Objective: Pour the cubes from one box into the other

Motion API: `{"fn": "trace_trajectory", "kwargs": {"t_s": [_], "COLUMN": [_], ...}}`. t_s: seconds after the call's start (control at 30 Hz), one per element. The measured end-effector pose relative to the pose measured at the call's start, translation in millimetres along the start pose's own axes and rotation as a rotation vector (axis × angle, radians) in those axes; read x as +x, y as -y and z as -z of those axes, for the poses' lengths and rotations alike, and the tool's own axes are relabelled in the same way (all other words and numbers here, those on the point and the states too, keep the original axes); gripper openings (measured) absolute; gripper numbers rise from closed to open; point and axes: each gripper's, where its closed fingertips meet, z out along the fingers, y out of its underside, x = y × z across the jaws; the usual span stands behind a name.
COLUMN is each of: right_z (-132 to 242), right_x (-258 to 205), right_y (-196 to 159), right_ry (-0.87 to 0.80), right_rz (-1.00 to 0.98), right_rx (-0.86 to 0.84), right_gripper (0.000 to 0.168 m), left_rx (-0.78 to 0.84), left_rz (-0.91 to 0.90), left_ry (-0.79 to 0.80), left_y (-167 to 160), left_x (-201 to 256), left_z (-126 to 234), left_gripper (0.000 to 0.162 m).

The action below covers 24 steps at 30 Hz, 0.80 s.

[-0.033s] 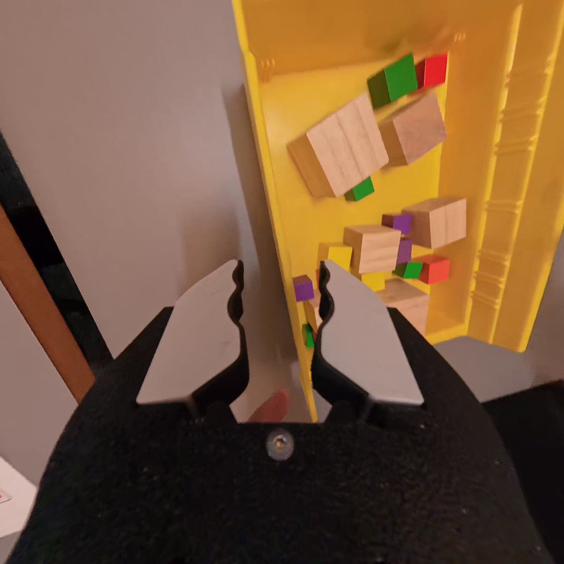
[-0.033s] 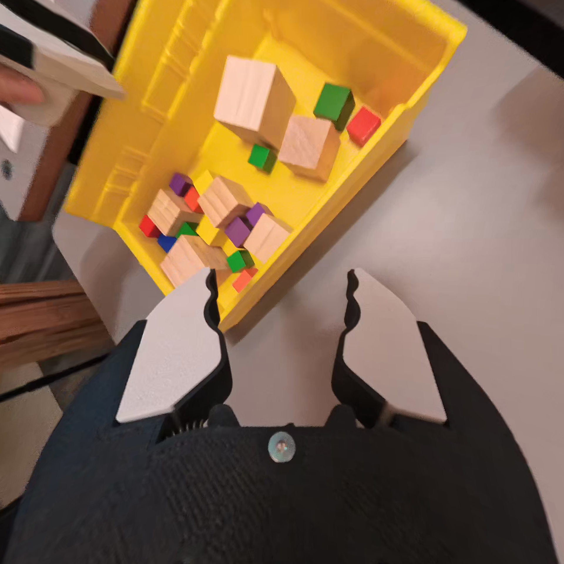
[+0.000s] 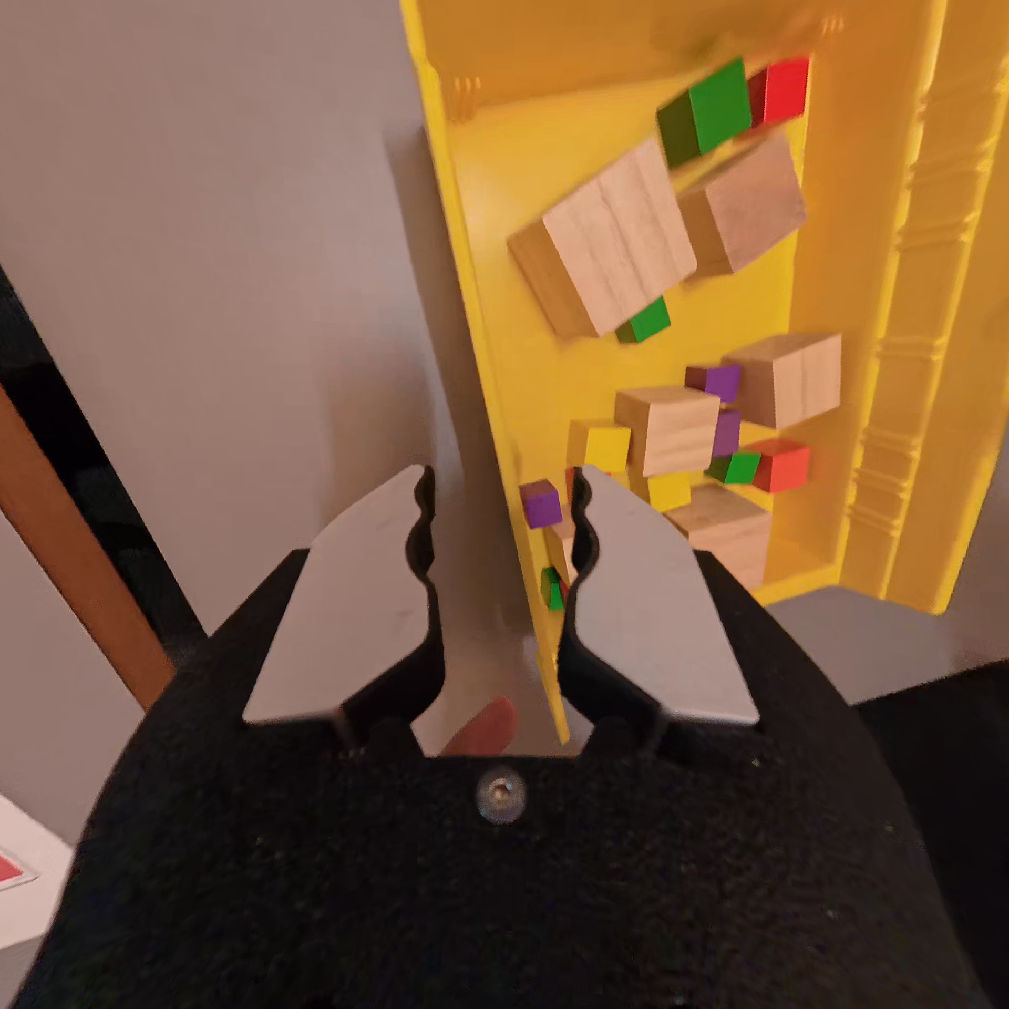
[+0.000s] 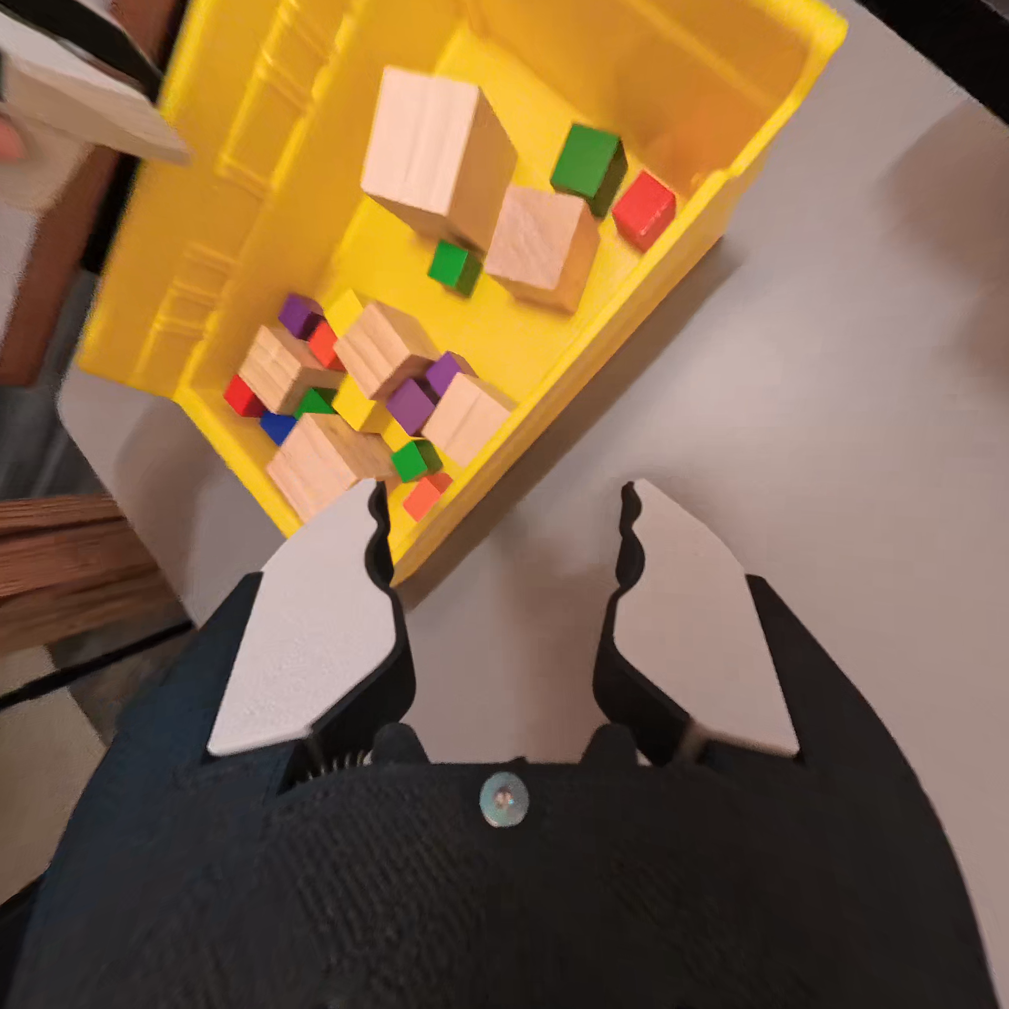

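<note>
While the yellow box (image 4: pixel 710 229) of cubes (image 4: pixel 437 153) sits on the grey tabletop (image 4: pixel 819 437), the left claw (image 3: pixel 499 480) straddles its wall unclamped, the right claw (image 4: pixel 502 483) gapes empty; better clamp firmly before tipping

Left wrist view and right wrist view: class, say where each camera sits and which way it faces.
Left wrist view: on the left claw, facing along the yellow box wall between its fingers; a fingertip shows.
Right wrist view: on the right claw, looking down over the box's near corner and grey table.
Shared: the box and its cubes.
</note>
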Motion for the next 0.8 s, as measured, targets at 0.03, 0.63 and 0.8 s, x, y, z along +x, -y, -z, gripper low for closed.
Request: {"fn": "trace_trajectory", "kwargs": {"t_s": [0.03,0.63,0.8], "right_z": [-4,-42,-47], "right_x": [4,-7,-5], "right_y": [-1,-8,-8], "right_ry": [-0.037,0.034,0.025], "right_rz": [0.004,-0.246,-0.258], "right_rx": [-0.021,-0.188,-0.217], "right_gripper": [0.082,0.027,0.015], "left_rx": [-0.028,-0.18,-0.196], "left_rz": [-0.01,0.012,0.005], "left_ry": [0.01,0.072,0.107], "left_y": [-2,-5,-5], "left_x": [0,-2,0], "left_z": [-1,-26,-29], "left_gripper": [0.048,0.014,0.006]}}
